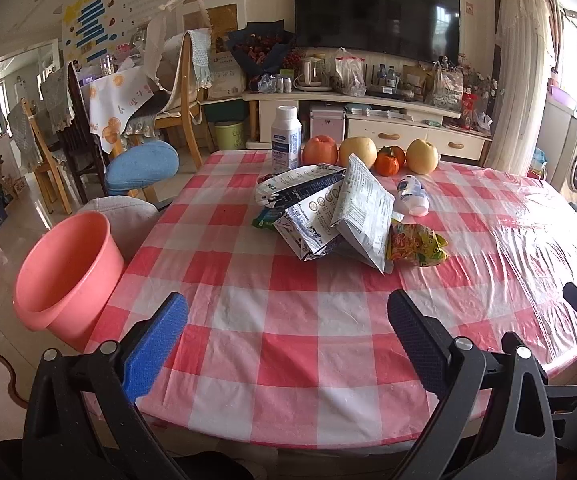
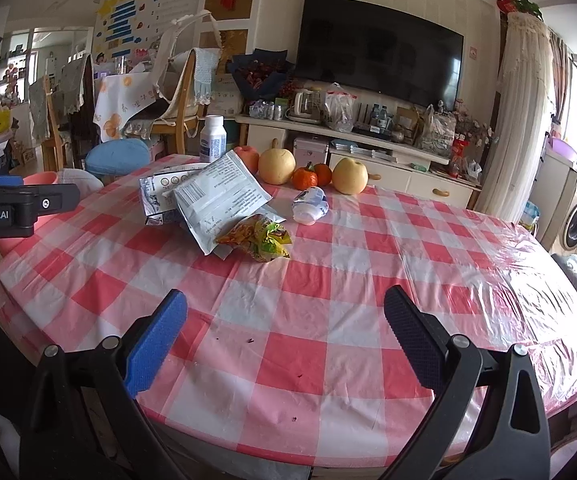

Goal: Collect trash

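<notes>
Blue-padded, the left gripper [image 1: 288,336] and right gripper [image 2: 286,334] both gape wide, holding nothing, low over the checked table [image 1: 288,360]. Farther on lies the wrapper pile [image 1: 328,212]. I would pinch the yellow snack bag [image 2: 256,236] first, then drop it into the pink bucket [image 1: 68,280].

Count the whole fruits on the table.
5, in a row at the far edge behind the wrappers: an apple beside the bottle, a pear, two tangerines, then another pear. More could hide behind the wrappers.
</notes>
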### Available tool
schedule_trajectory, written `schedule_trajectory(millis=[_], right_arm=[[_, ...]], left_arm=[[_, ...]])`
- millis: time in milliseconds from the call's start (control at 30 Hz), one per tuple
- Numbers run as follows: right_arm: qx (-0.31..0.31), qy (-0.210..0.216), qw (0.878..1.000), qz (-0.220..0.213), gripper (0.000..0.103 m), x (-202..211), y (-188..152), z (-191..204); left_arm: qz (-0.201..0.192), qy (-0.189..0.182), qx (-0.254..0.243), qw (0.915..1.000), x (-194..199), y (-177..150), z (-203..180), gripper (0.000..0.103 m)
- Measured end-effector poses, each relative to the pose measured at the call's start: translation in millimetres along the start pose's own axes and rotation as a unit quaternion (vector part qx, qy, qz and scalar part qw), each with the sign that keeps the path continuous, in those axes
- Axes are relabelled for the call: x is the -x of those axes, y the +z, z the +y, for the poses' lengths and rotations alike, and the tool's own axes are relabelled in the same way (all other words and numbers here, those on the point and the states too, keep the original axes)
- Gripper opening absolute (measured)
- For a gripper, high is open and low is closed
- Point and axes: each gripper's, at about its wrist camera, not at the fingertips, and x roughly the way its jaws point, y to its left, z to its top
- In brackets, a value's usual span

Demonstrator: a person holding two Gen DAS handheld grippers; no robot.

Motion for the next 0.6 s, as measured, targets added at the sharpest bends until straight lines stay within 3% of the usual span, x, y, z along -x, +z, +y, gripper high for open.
schedule_trajectory(millis=[300,600], right_arm=[[-0.007,-0.008,1.000,-0.001,0.099,0.5,3.0,-7.7],[-0.026,0.011,1.000,0.001,0.099,-4.7,6.7,-16.3]], left_arm=[[0.004,0.001,-0.015,0.9999,-5.1,-2.6,-9.6,0.098],[0.001,0.008,-0.043,0.9990,-7.1,-3.5,-25.3,0.098]])
